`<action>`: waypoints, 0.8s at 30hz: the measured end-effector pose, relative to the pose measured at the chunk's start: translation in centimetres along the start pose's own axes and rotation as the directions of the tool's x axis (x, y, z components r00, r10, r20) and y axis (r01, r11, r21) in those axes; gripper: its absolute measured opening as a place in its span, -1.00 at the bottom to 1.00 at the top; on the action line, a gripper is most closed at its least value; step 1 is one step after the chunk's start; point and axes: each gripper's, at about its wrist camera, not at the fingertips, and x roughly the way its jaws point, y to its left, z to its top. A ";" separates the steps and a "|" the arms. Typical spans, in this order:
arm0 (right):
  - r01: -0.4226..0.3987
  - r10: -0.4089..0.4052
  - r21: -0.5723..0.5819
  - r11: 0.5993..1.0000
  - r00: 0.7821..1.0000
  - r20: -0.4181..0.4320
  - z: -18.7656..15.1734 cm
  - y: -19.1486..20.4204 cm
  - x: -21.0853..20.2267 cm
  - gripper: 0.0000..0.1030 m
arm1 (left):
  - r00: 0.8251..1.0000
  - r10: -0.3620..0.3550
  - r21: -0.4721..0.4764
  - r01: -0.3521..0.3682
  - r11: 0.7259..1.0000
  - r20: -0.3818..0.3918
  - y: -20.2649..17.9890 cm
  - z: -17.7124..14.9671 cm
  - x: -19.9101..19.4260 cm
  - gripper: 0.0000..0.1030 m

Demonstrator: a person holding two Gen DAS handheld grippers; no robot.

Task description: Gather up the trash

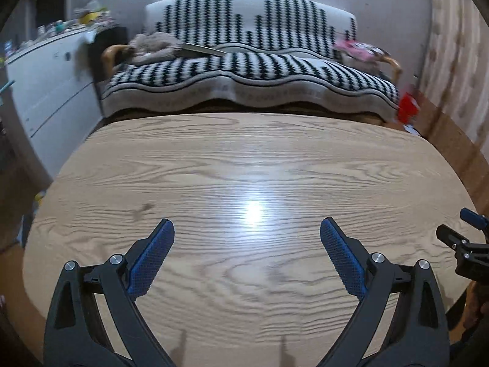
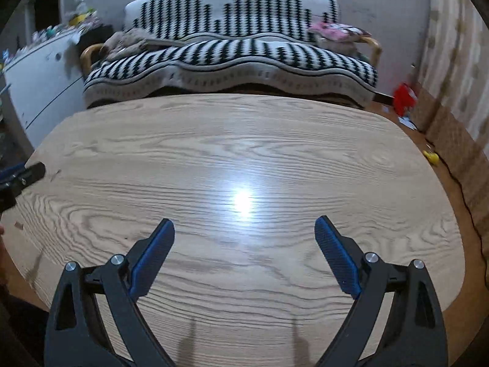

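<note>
The light wooden table fills both views, and I see no clear piece of trash on it. My left gripper hangs open over the near half of the table with nothing between its blue pads. My right gripper is also open and empty above the tabletop. Part of the right gripper shows at the right edge of the left wrist view. Part of the left gripper shows at the left edge of the right wrist view. A tiny brown speck lies near the table's left edge.
Behind the table stands a sofa with a black-and-white cover, a grey bundle and a pink cushion on it. A white dresser is at the left. A red object, a yellow item and a cable are on the floor at right.
</note>
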 end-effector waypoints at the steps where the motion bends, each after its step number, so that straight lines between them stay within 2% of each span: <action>1: -0.006 0.006 -0.001 1.000 1.000 -0.005 0.2 0.5 0.3 0.74 | 1.000 0.009 -0.008 -0.009 1.000 0.007 0.6 0.1 -0.2 0.81; 4: -0.027 0.028 0.008 1.000 1.000 -0.014 0.6 1.7 1.0 0.74 | 1.000 0.007 -0.034 -0.006 0.999 0.021 2.1 0.4 -0.9 0.81; 8: -0.023 0.023 -0.001 1.000 1.000 -0.021 0.7 2.7 1.5 0.74 | 0.999 0.026 -0.022 -0.025 0.999 0.026 2.5 0.2 -1.1 0.81; 24: -0.010 0.009 -0.019 1.000 0.999 -0.049 0.3 2.9 2.5 0.74 | 0.999 0.045 -0.039 -0.044 0.998 0.014 4.0 -0.1 -0.6 0.81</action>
